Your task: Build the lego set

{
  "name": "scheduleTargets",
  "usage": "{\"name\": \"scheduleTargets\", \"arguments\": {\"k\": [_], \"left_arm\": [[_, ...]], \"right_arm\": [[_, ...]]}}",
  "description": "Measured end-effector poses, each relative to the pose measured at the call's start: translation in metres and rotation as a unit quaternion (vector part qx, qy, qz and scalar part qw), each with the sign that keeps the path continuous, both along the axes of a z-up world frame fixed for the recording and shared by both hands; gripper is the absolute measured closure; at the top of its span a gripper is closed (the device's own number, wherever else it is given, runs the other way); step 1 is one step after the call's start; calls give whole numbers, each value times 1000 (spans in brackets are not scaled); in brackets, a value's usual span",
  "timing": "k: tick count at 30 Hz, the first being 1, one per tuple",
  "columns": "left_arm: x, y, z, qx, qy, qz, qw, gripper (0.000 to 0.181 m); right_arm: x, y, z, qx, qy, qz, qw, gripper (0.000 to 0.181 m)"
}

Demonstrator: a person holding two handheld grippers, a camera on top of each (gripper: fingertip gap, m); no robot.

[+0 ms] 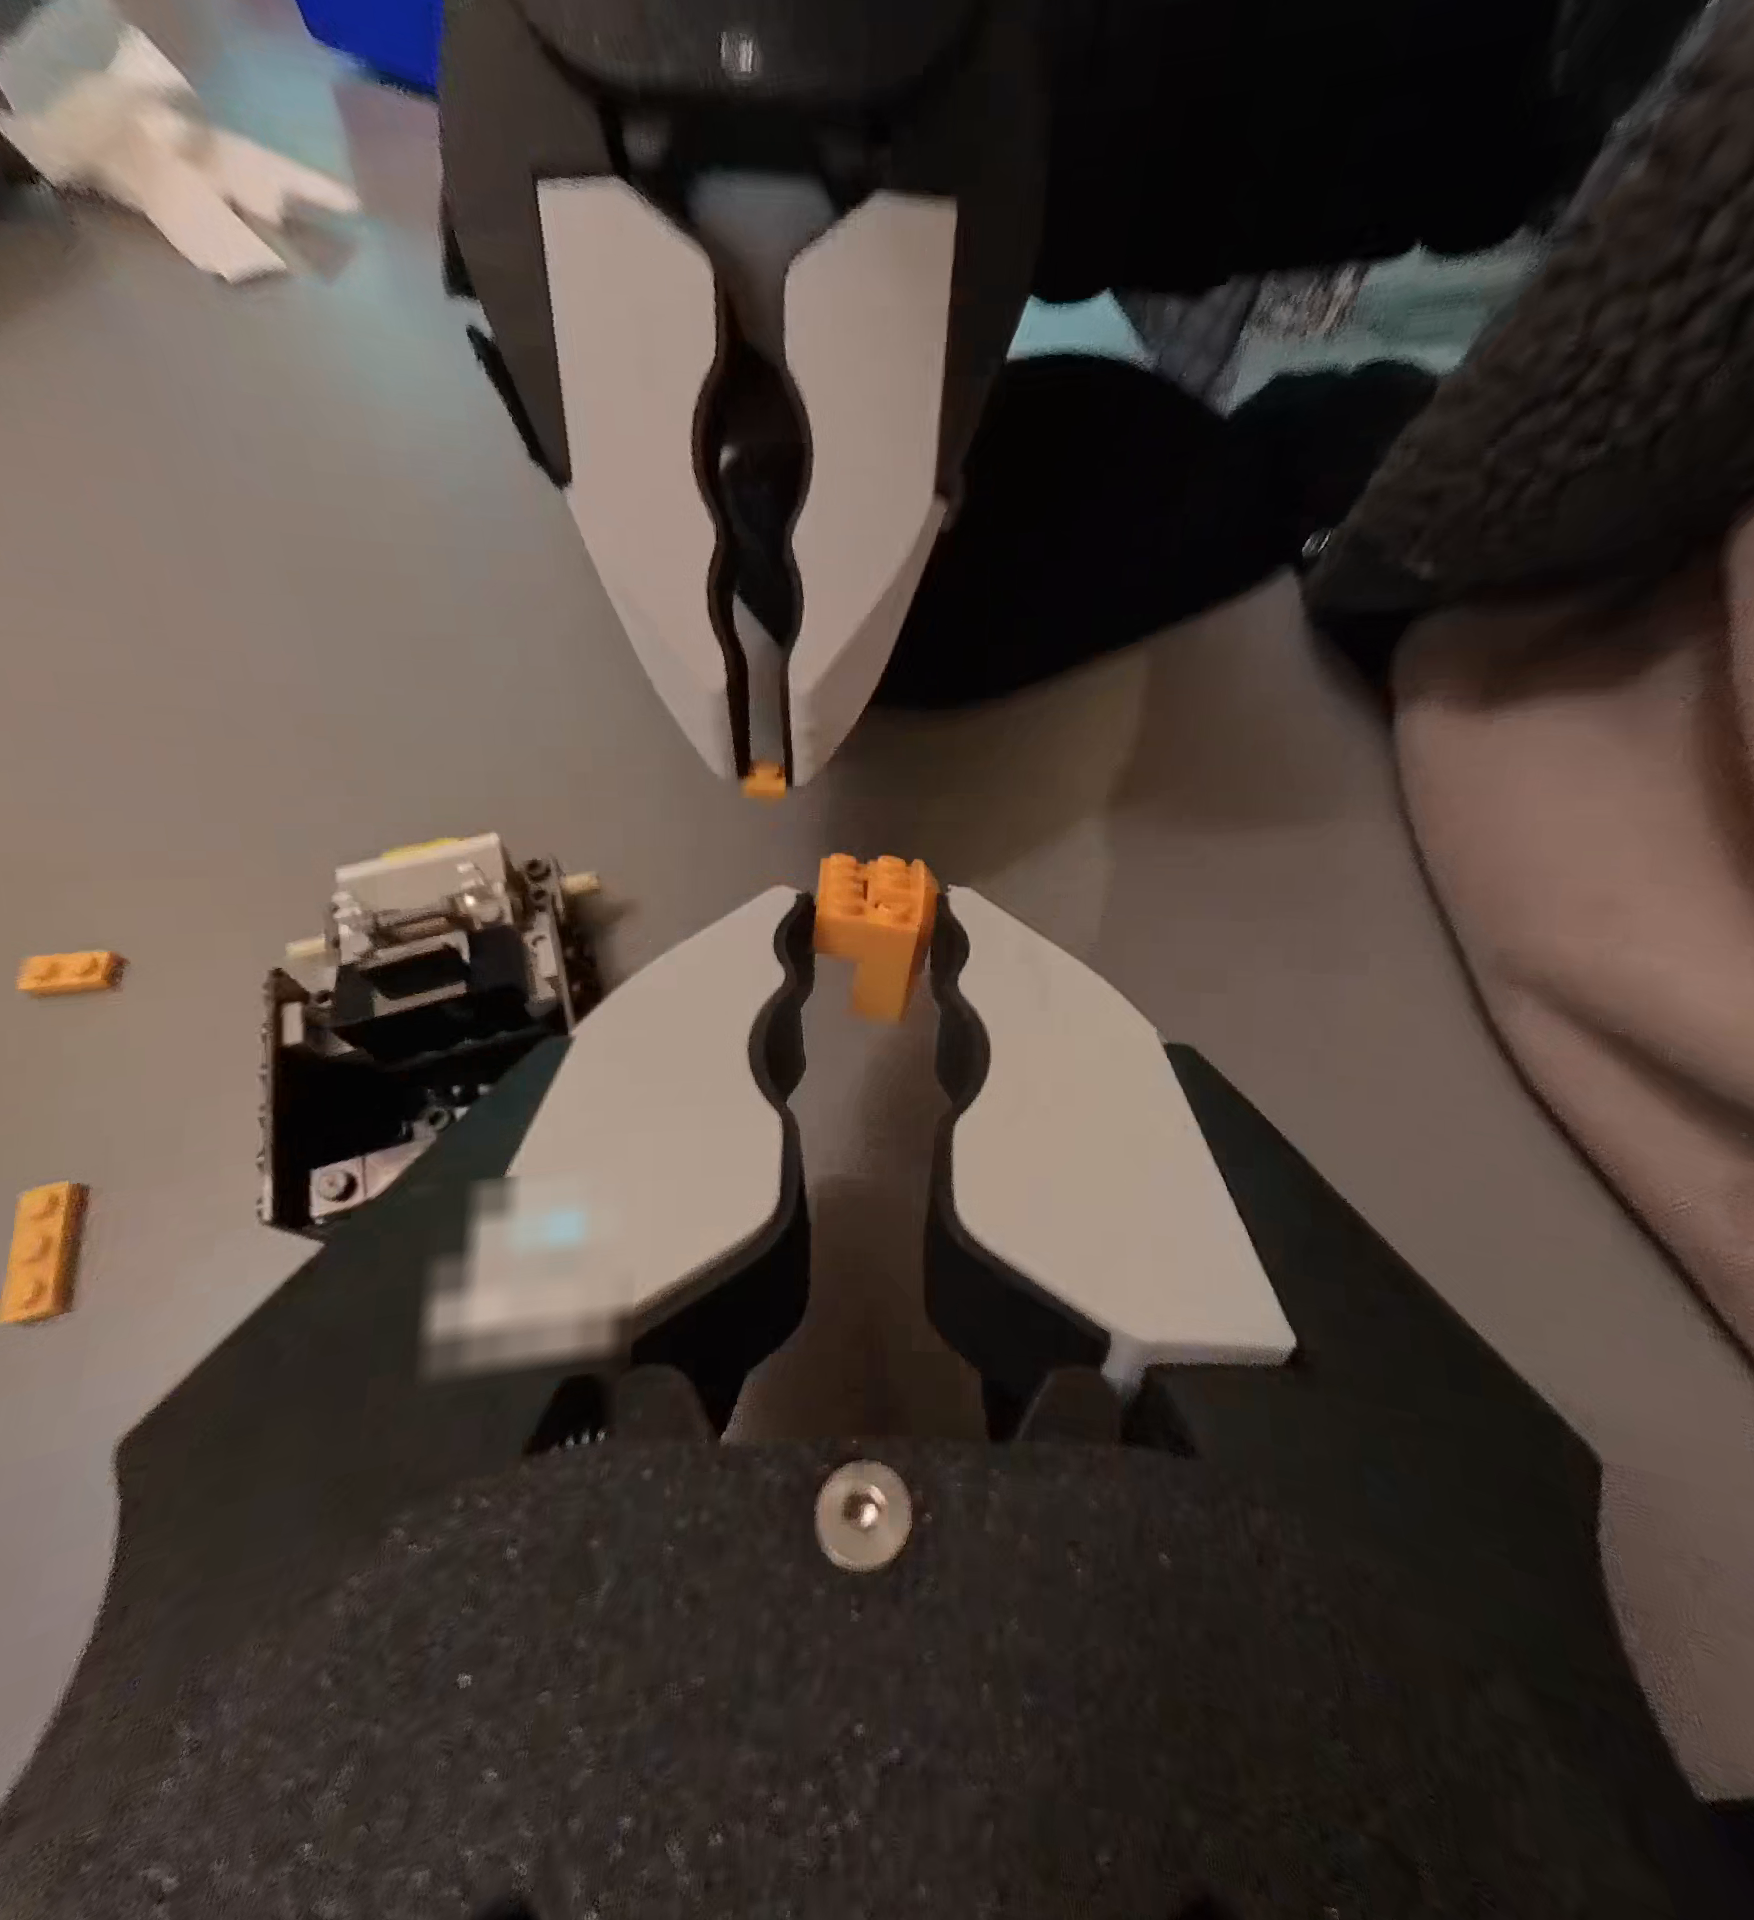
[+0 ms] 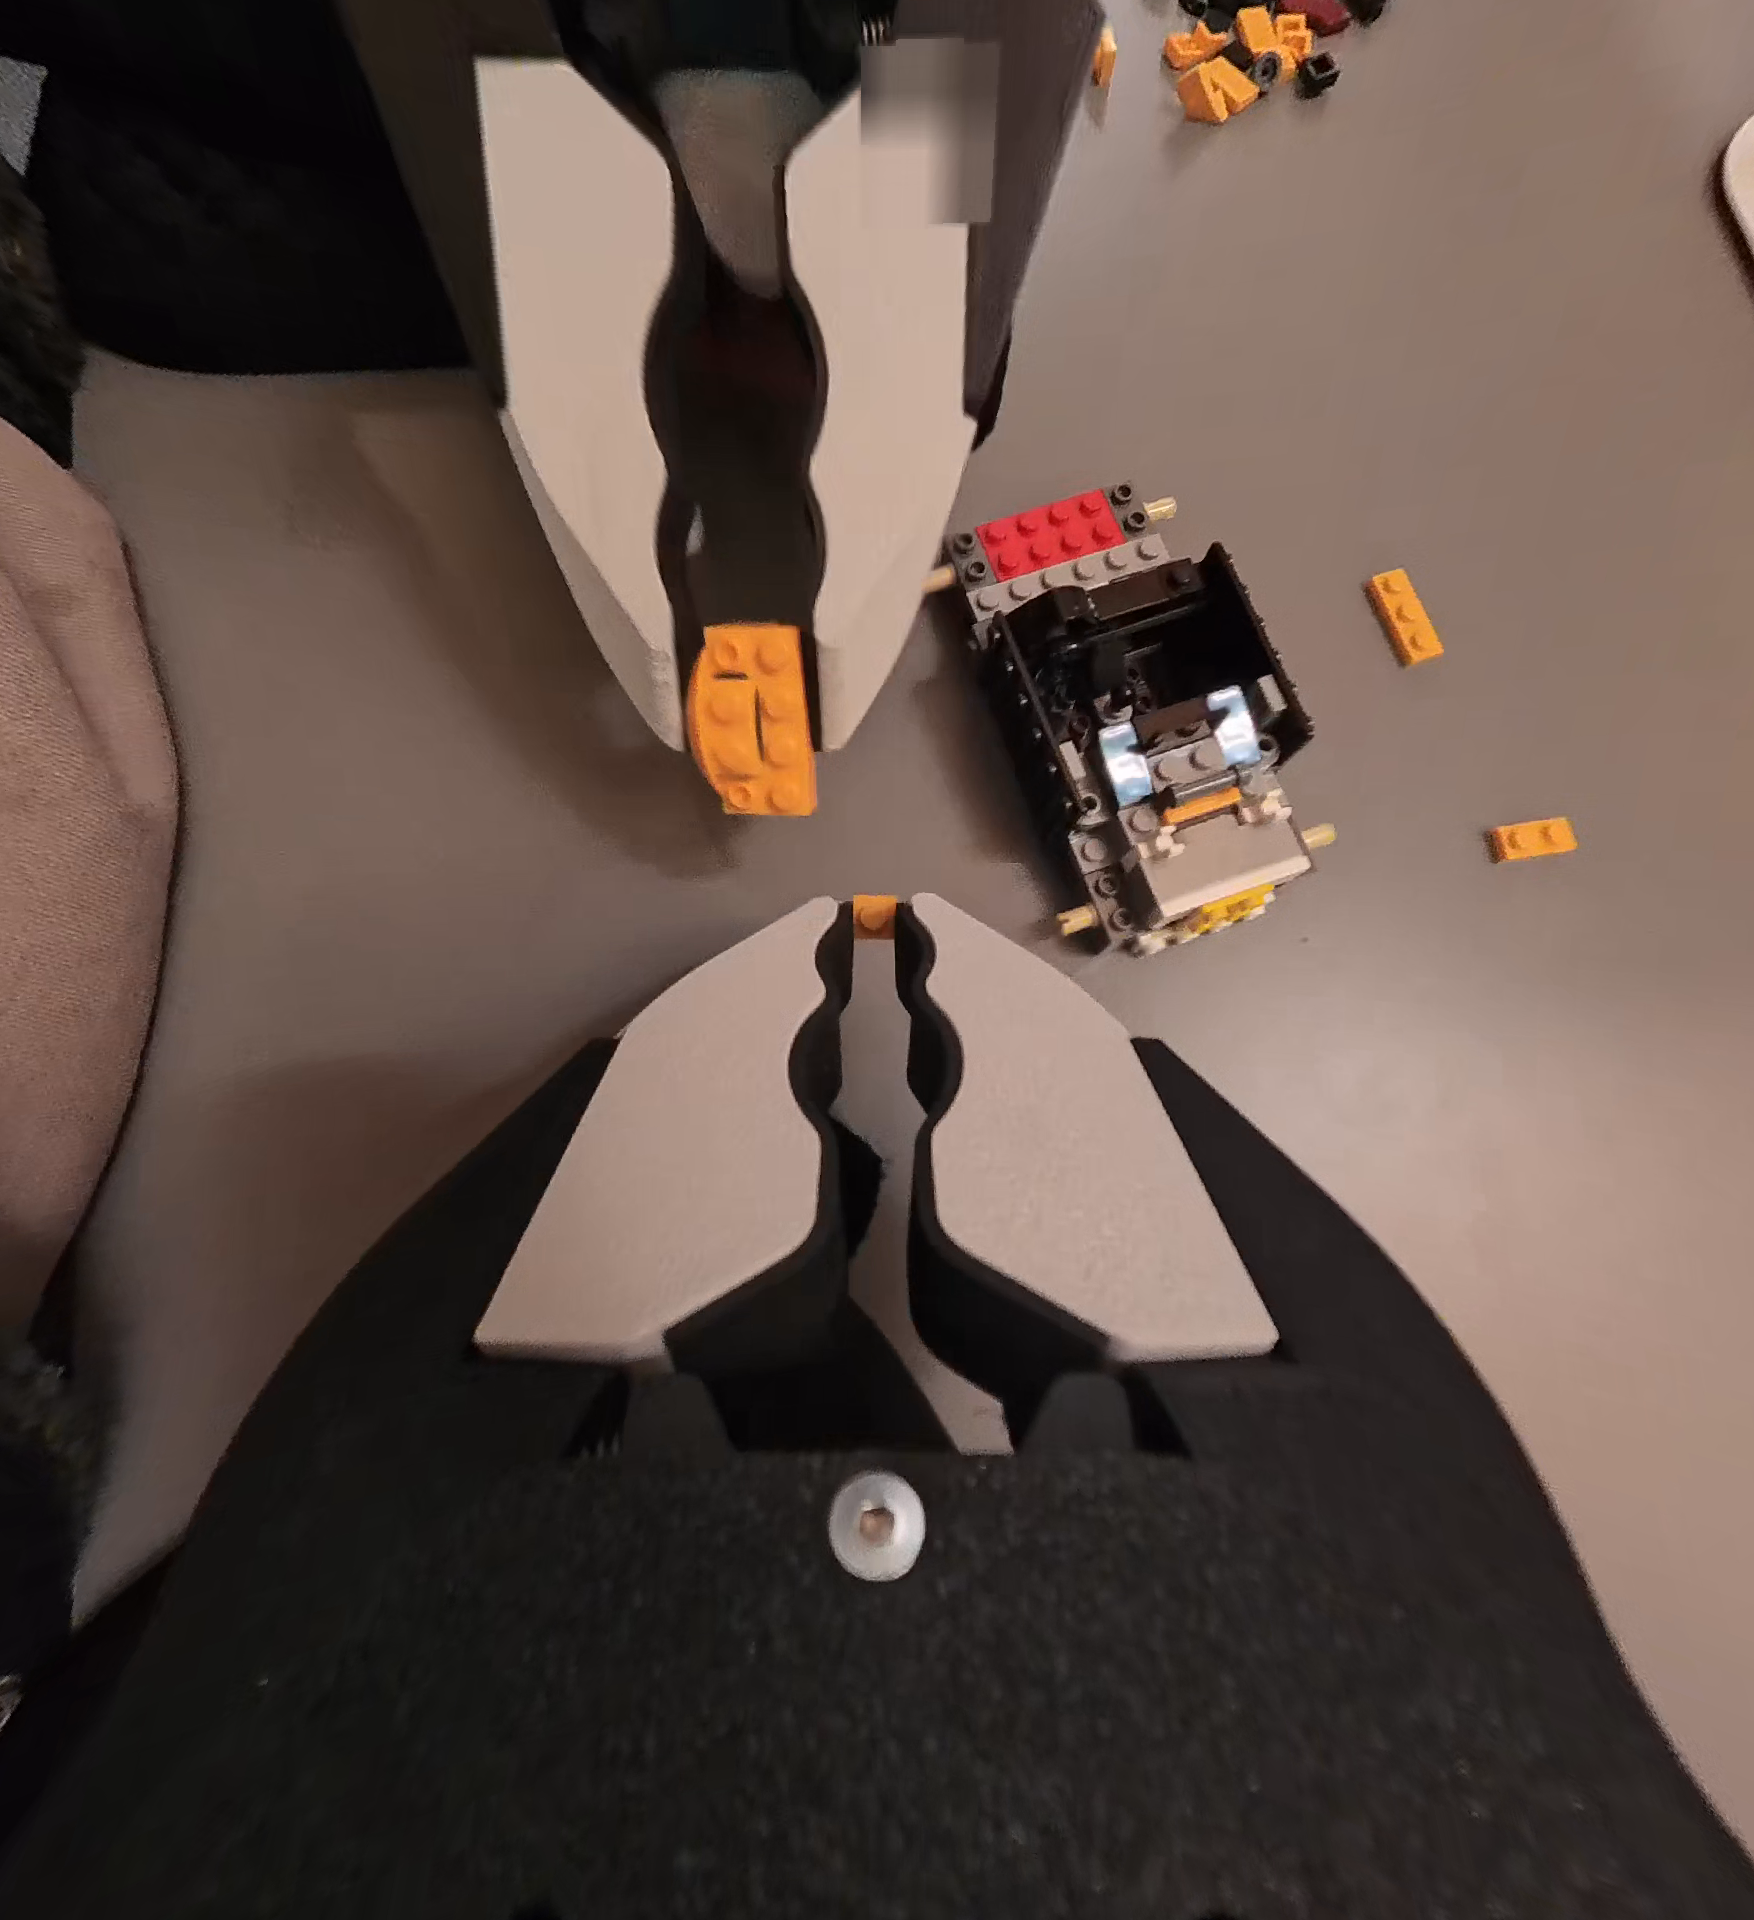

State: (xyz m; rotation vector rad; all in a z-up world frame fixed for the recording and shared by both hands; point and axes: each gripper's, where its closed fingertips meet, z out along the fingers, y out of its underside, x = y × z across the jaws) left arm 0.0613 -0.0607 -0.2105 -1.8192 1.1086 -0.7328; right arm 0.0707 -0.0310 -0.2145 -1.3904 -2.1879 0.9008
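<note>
Now orange block (image 1: 868,925) pinched at left gripper (image 1: 873,914) tips, facing right gripper (image 1: 764,774).

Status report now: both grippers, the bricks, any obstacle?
Left gripper shut on orange assembly. Right gripper shut on small orange brick. Pieces apart, facing. Car model beside, gap clear.

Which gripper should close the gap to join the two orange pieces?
Right, probably. The right gripper pinches only a small orange piece at its tips, pointed at the studded orange assembly clamped in the left gripper. The lighter part seems easier to steer; a gap remains.
</note>
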Motion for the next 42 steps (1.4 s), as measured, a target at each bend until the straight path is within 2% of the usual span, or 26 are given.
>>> {"name": "scheduleTargets", "arguments": {"k": [5,9,14,19,29,35,42], "left_arm": [[-8,-1,-26,-20,79,9,997,160],[-11,-3,-29,-28,90,13,995,159],[-19,-6,-41,-22,142,13,989,160],[-20,-4,-39,-29,130,18,991,152],[-21,-3,-33,-43,100,29,994,158],[-26,-4,-36,-94,93,48,990,155],[-24,-5,-38,-89,110,51,989,159]], "right_arm": [[1,-11,-2,-10,11,12,1000,174],[-4,-18,-6,-7,9,25,1000,174],[-15,-29,-8,-7,13,38,999,174],[-23,-32,-11,7,2,55,998,174],[-25,-25,-14,38,-31,67,997,174],[-27,-25,-12,5,-30,47,998,174],[-35,-27,-16,-23,-46,35,998,174]]}}
